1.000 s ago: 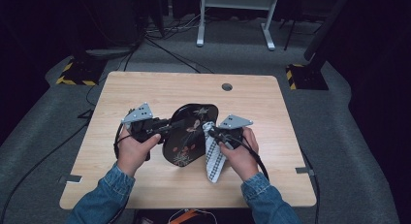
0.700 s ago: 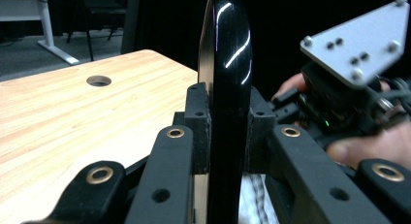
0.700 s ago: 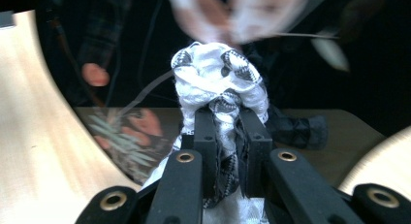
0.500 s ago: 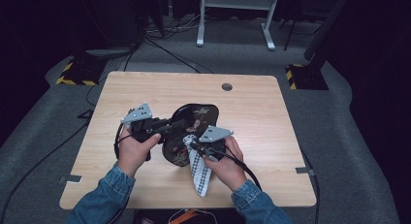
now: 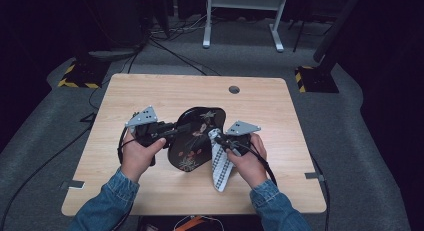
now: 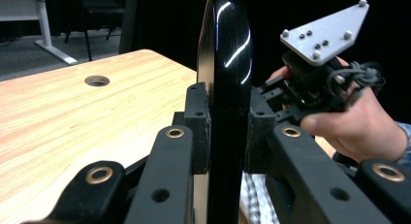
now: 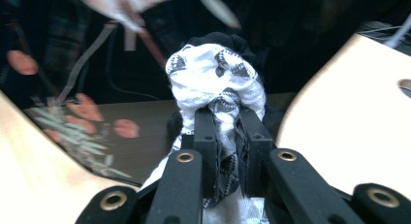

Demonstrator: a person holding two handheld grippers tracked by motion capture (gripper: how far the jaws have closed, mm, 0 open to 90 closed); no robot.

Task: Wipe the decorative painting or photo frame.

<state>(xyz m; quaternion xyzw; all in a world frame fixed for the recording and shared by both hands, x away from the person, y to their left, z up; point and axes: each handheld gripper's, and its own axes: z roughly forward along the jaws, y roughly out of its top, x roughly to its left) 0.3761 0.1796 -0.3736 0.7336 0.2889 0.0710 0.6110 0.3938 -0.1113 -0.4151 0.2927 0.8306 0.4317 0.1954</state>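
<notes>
A glossy black tray (image 5: 192, 138) painted with flowers is held tilted above the table's middle. My left gripper (image 5: 172, 130) is shut on its left rim; in the left gripper view the tray (image 6: 226, 88) stands edge-on between my pads (image 6: 199, 132). My right gripper (image 5: 217, 137) is shut on a white cloth with a black pattern (image 5: 220, 163), which hangs down toward the table beside the tray's right edge. In the right gripper view the bunched cloth (image 7: 215, 78) bulges above my jaws right against the tray's flowered face (image 7: 87, 132).
The wooden table (image 5: 150, 93) has a round cable hole (image 5: 234, 89) near its far edge. Beyond it stand a white desk frame (image 5: 242, 16), cables on the grey floor and a yellow-black striped base (image 5: 77, 76) at the left.
My right gripper with the cloth swung left across the tray half a second ago and has come back to the tray's right edge. The left gripper and tray have stayed put.
</notes>
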